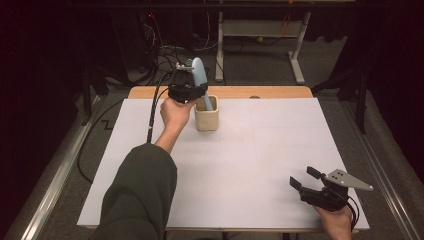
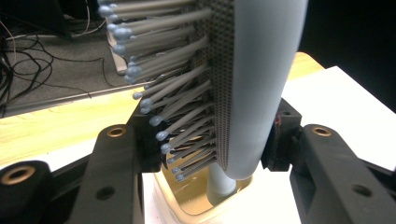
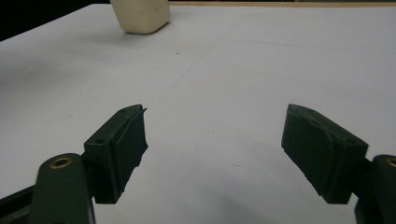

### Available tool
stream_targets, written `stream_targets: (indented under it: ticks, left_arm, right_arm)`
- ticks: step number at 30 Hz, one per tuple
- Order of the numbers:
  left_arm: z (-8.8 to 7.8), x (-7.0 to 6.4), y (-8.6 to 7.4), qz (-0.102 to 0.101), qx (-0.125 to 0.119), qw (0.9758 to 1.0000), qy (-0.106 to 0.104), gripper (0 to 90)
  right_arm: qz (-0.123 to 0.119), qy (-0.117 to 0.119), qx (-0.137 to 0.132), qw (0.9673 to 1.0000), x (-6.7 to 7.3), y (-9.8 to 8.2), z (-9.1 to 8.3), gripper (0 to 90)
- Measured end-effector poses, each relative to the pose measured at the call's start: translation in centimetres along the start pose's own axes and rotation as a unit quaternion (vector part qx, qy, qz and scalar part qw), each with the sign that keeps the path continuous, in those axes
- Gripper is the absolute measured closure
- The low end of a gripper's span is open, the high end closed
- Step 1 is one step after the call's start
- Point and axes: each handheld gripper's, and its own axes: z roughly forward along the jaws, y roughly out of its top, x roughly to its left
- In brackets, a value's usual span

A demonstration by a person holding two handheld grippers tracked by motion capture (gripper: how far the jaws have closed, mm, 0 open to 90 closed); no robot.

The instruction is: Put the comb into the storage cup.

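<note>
High view, item one: a pale blue hairbrush [image 1: 199, 75], smooth rounded plastic back, is standing upright near the far edge of the table [image 1: 240, 165], left of centre, with its handle reaching down into a cream holder [image 1: 206, 119]. The left gripper [image 1: 188, 92] is gripping the brush at its lower head, its black fingers [image 2: 148, 140] pressing in from both sides, one against the bristle face and one against the smooth back. Left gripper view: the bristles are thin grey stems with small rounded tips, rising from a dotted grey cushion pad; the handle is sitting inside the holder's opening directly below. Item two: the holder is a squat, square-mouthed cup with softly rounded corners and a matte finish, resting on the white sheet covering the table. Item three: the right gripper [image 1: 306, 181] is sitting near the table's near right corner, its blocky matte black fingers [image 3: 125, 149] standing wide apart with nothing but bare white surface between them.
</note>
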Motion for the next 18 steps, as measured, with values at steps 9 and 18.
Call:
stream_targets:
  ticks: [9, 18]
  left_arm:
    - [0.7, -0.2, -0.4, 0.005, 0.01, 0.9999, -0.001, 52.2]
    - [1.2, -0.4, -0.7, 0.01, 0.017, 0.9998, 0.001, 52.1]
  right_arm:
    - [0.0, 0.001, 0.0, 1.0, 0.0, 0.0, 0.0, 22.8]
    - [-0.001, 0.0, -0.001, 1.0, 0.0, 0.0, 0.0, 22.8]
